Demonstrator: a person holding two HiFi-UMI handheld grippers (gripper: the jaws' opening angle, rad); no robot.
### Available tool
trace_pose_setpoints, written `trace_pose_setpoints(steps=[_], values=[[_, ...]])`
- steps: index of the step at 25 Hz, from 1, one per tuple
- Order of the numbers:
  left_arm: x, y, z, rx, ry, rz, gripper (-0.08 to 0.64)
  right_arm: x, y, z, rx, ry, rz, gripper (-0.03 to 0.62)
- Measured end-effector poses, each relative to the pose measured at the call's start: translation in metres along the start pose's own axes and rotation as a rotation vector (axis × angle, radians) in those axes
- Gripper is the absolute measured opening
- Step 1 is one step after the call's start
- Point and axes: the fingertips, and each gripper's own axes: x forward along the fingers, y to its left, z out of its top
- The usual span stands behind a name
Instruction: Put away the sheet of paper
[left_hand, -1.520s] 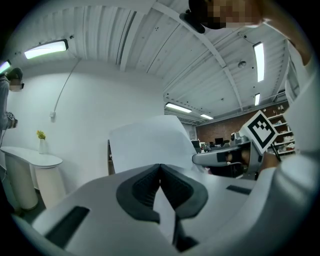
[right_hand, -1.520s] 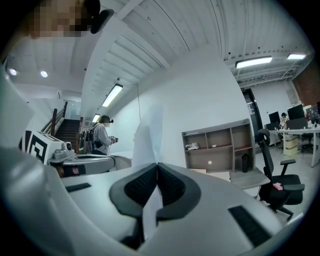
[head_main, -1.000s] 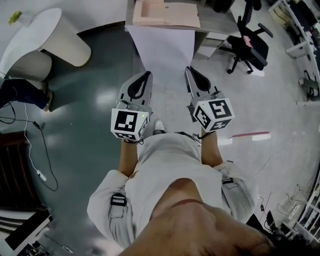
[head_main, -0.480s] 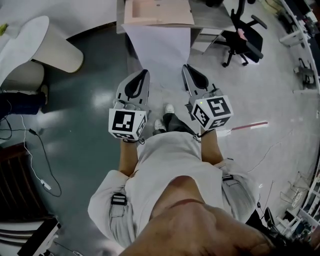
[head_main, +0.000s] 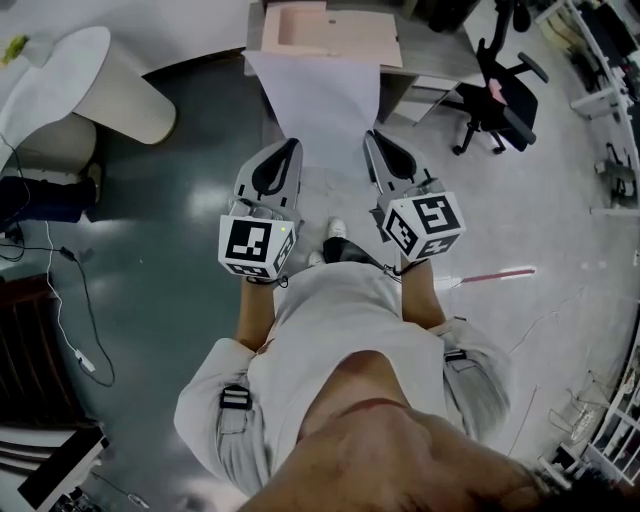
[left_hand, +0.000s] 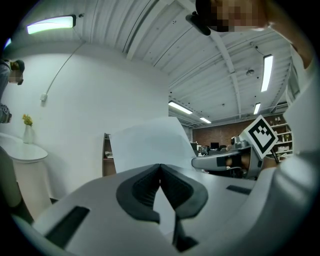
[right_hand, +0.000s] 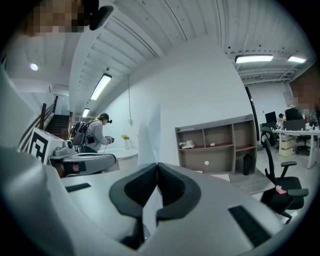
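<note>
A white sheet of paper (head_main: 318, 100) hangs stretched between my two grippers above the floor. My left gripper (head_main: 291, 148) is shut on its near left edge, and my right gripper (head_main: 371, 138) is shut on its near right edge. In the left gripper view the sheet of paper (left_hand: 147, 144) rises out of the closed left gripper (left_hand: 160, 167), with the right gripper (left_hand: 225, 160) beside it. In the right gripper view the paper (right_hand: 150, 132) shows nearly edge-on, pinched in the right gripper (right_hand: 157, 167).
A grey desk (head_main: 435, 50) with a pale pink flat box (head_main: 330, 28) stands just beyond the paper's far edge. A black office chair (head_main: 505, 95) is at the right, a white round table (head_main: 70, 85) at the left. Cables (head_main: 70, 330) lie on the floor. Shelves (right_hand: 215, 145) and a person (right_hand: 92, 132) show ahead.
Both grippers keep their hold on the paper. The desk and chair have shifted slightly in the head view, and a shoe shows beneath the grippers.
</note>
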Motion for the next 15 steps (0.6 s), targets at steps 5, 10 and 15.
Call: trace_pose_setpoints(steps=[5, 10, 15], values=[[0.029, 0.009, 0.004, 0.017, -0.001, 0.021, 0.017, 0.022, -0.021, 0.008, -0.004, -0.015, 0.03, 0.02], [0.058, 0.013, 0.01, 0.031, 0.001, 0.038, 0.017, 0.037, -0.046, 0.021, -0.006, -0.028, 0.044, 0.018], [0.082, 0.011, 0.011, 0.034, 0.007, 0.048, 0.017, 0.045, -0.068, 0.028, -0.01, -0.031, 0.055, 0.02]])
